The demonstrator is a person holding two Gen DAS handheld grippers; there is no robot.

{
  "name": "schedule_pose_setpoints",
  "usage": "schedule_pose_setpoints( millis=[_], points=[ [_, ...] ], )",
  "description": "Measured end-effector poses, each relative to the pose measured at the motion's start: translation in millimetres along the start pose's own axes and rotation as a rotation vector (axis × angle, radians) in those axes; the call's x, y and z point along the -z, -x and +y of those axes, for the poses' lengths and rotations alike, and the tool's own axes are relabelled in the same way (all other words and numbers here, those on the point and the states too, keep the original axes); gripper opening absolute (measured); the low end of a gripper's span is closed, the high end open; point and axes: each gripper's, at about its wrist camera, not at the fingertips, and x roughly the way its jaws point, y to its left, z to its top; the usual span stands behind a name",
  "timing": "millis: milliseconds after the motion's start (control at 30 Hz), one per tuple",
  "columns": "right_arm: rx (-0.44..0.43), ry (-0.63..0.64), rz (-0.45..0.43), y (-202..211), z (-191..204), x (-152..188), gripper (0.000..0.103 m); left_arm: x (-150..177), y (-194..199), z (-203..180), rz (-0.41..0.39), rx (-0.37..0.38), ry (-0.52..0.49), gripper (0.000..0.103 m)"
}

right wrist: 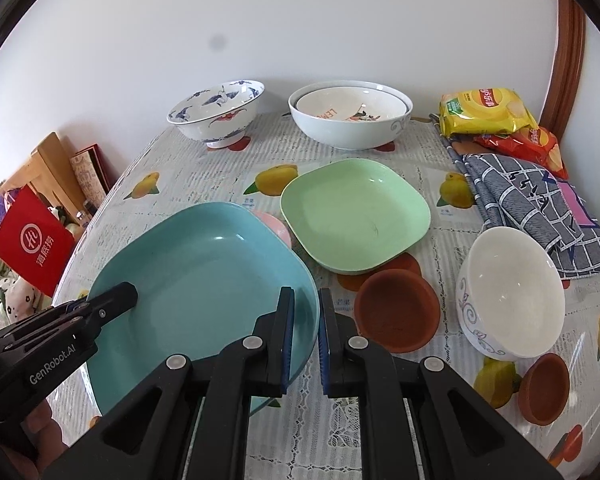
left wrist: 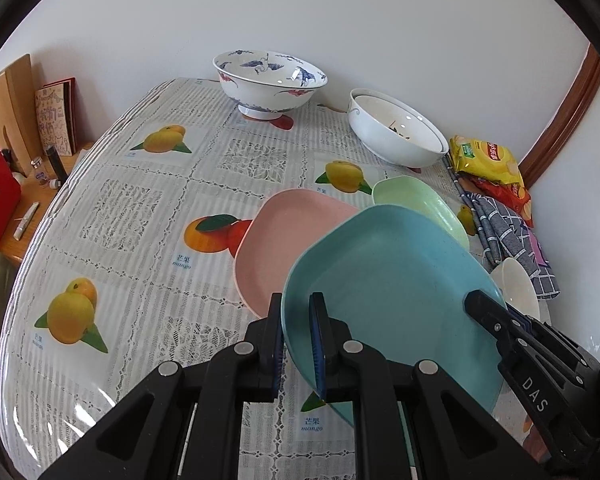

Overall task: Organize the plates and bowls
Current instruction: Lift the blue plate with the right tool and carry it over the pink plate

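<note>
Both grippers hold a light blue square plate (left wrist: 388, 288) (right wrist: 204, 272), tilted just above the table. My left gripper (left wrist: 296, 300) is shut on its left rim and shows in the right wrist view (right wrist: 128, 290) too. My right gripper (right wrist: 306, 294) is shut on the right rim and appears at the plate's right side in the left wrist view (left wrist: 476, 300). A pink plate (left wrist: 284, 232) (right wrist: 278, 226) lies under the blue one, mostly hidden in the right wrist view. A green plate (right wrist: 356, 216) (left wrist: 416, 200) lies behind it to the right.
A crane-patterned bowl (right wrist: 216, 112) and nested white bowls (right wrist: 350, 120) stand by the wall. A small white bowl (right wrist: 508, 292) and two brown saucers (right wrist: 396, 312) (right wrist: 544, 388) sit at the right. Chip bags (right wrist: 484, 112) and a checked cloth (right wrist: 532, 200) are far right. A red bag (right wrist: 32, 240) stands beyond the left edge.
</note>
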Motion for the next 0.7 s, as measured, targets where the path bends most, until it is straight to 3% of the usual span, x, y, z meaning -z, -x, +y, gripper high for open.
schedule_pose_setpoints(
  millis=[700],
  points=[
    [-0.052,0.046,0.025,-47,9,-27,0.011,-19,-28,12,0.002,-0.098,0.058,0.013]
  ],
)
